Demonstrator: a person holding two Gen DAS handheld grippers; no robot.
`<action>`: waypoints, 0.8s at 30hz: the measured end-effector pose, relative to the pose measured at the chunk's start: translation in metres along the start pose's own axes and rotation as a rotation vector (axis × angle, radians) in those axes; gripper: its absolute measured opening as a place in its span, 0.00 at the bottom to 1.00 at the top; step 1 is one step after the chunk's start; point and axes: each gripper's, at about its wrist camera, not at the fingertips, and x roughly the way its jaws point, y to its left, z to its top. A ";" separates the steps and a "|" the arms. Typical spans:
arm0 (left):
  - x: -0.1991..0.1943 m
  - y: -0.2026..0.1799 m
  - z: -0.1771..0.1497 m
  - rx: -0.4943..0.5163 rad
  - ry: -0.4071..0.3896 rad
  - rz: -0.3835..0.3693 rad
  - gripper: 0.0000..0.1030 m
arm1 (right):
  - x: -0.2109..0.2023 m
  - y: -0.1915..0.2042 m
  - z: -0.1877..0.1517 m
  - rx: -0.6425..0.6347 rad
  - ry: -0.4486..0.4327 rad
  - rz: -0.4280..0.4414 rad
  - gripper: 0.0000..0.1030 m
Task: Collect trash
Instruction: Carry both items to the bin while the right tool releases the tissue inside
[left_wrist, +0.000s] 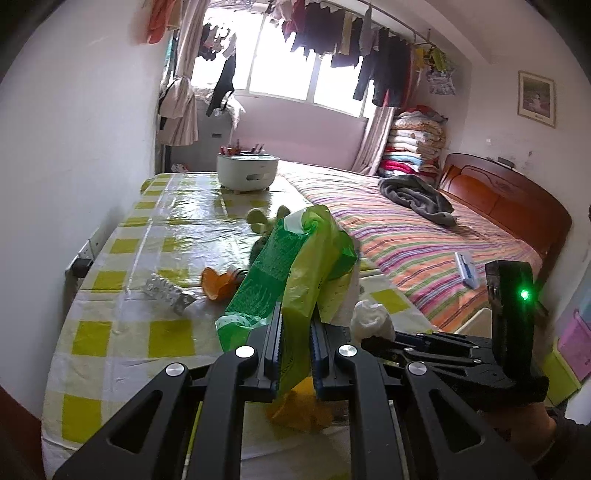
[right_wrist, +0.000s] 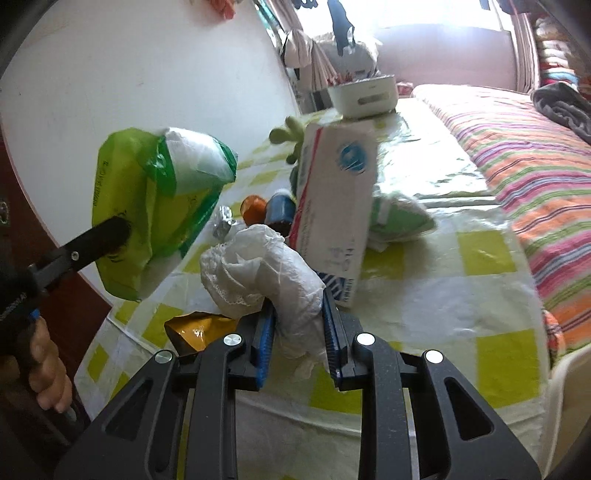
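**Tissue wad pinched, bag held ready beside it**

The right gripper (right_wrist: 298, 332) had its blue-padded fingers closed partway on a crumpled white paper tissue wad (right_wrist: 258, 269), which bulged out above them. The wad looked light and soft, likely to crush rather than slip, so a pinch across its thick middle seemed enough.

The left gripper (left_wrist: 295, 343) was clamped nearly shut on a thin green plastic bag (left_wrist: 291, 266), gripping a fold of its limp, probably slippery film.

Seen from the right wrist, the bag (right_wrist: 155, 199) hung left of the wad, its mouth showing a white lining, and a white cardboard box (right_wrist: 332, 206) stood just behind the wad. Only the left wrist view showed a crushed foil scrap (left_wrist: 166, 291) on the yellow-checked tablecloth (left_wrist: 110, 332), left of the bag.
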 end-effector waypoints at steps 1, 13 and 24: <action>0.000 -0.003 0.000 0.003 -0.002 -0.006 0.12 | -0.005 -0.003 0.000 0.005 -0.009 -0.004 0.23; 0.013 -0.048 0.002 0.040 0.018 -0.096 0.12 | -0.059 -0.050 -0.009 0.040 -0.085 -0.095 0.23; 0.023 -0.105 -0.001 0.107 0.036 -0.179 0.12 | -0.105 -0.087 -0.022 0.071 -0.135 -0.167 0.23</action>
